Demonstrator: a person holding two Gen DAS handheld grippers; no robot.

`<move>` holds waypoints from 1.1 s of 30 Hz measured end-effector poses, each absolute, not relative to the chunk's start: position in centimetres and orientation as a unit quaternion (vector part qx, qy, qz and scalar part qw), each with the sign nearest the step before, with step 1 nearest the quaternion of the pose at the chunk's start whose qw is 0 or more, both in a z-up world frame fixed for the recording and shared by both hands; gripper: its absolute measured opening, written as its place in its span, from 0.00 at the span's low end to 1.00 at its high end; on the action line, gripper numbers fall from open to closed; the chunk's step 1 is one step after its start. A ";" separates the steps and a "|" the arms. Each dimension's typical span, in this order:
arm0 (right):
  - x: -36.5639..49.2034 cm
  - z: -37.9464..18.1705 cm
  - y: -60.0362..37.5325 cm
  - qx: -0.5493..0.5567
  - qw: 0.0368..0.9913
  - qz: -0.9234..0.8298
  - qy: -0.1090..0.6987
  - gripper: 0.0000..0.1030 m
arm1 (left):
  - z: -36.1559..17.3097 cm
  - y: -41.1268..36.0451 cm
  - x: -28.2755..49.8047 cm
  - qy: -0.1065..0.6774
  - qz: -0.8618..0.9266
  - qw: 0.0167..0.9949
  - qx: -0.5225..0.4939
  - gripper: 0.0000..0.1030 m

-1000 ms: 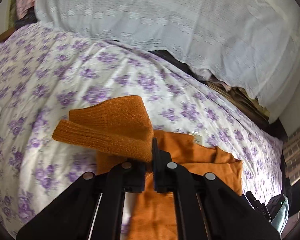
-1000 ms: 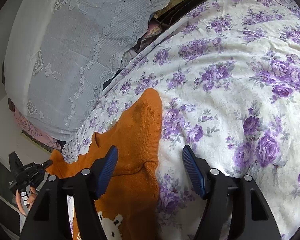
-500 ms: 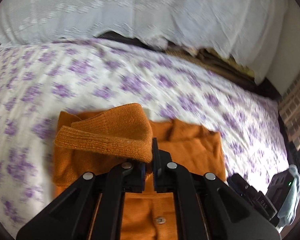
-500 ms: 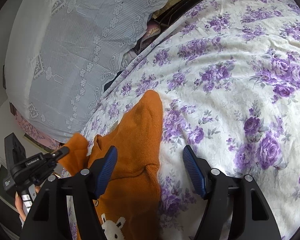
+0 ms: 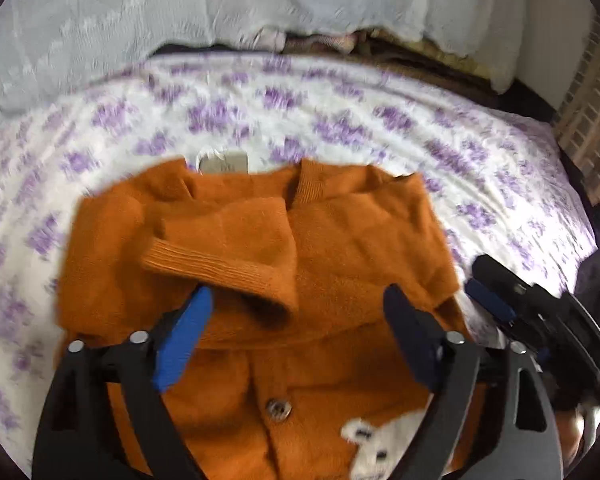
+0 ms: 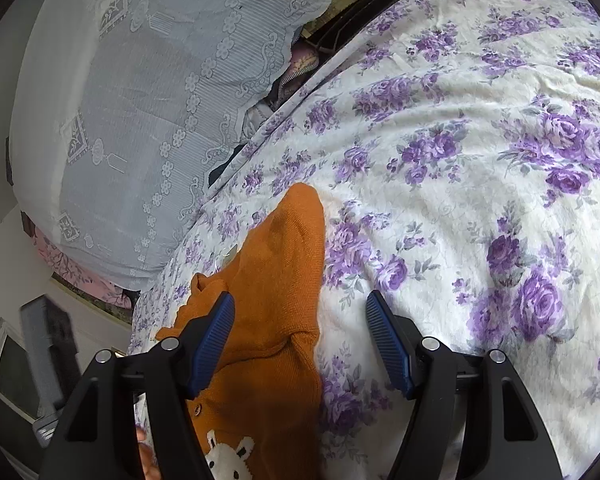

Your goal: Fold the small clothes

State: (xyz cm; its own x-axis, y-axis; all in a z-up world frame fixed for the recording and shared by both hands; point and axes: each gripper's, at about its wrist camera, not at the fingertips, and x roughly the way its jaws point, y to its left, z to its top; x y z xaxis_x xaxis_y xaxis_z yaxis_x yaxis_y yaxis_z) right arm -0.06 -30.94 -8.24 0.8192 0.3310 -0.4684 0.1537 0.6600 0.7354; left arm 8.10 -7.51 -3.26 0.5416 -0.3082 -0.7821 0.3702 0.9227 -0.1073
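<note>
Bedsheet [image 5: 340,128] holds sleeve-folded orange cardigan [image 5: 340,240].

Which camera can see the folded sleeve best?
The left wrist view. There the sleeve lies folded across the sweater, in the middle of the picture, with its ribbed cuff showing, though slightly blurred. The right wrist view shows only the sweater's side edge; that sleeve is out of sight.
</note>
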 end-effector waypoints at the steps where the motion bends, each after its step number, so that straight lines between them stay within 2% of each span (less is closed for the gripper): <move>1: -0.1 -8.2 -30.9 0.408 0.862 0.051 0.296 0.67 | -2.9 -7.1 7.8 0.436 -0.199 0.877 0.040 0.85; 5: -0.1 -8.0 -30.7 0.402 0.864 0.049 0.300 0.67 | -1.7 -3.6 6.6 0.428 -0.205 0.880 0.033 0.90; 9: -0.5 -6.7 -29.7 0.378 0.875 0.046 0.298 0.67 | -1.4 2.5 7.3 0.416 -0.151 0.897 -0.016 0.92; 15: -1.0 -2.6 -23.8 0.252 0.919 0.100 0.285 0.67 | -4.9 10.0 12.0 0.446 -0.041 0.886 -0.118 0.92; 18: 0.1 -1.2 -19.6 0.177 0.927 0.125 0.305 0.67 | -8.2 9.9 13.7 0.484 -0.026 0.870 -0.093 0.92; 22: 2.7 -0.5 -13.7 0.063 0.932 0.134 0.332 0.67 | -8.6 7.6 13.5 0.468 -0.003 0.884 0.004 0.94; 27: 6.0 -1.1 -9.4 -0.004 0.925 0.124 0.359 0.67 | -8.5 9.2 13.8 0.477 -0.017 0.878 -0.032 0.95; 29: 7.1 -1.6 -8.4 -0.017 0.922 0.118 0.369 0.58 | -8.6 9.1 13.7 0.477 -0.017 0.878 -0.027 0.95; 30: 7.5 -1.9 -8.3 -0.022 0.921 0.114 0.372 0.49 | -8.6 8.8 13.7 0.476 -0.014 0.879 -0.018 0.95; 31: 7.9 -2.1 -8.4 -0.023 0.921 0.111 0.373 0.35 | -8.7 8.6 13.4 0.474 -0.012 0.880 -0.010 0.95; 33: 7.9 -2.0 -10.1 0.011 0.924 0.097 0.370 0.17 | -8.7 8.3 13.4 0.473 -0.009 0.881 -0.003 0.96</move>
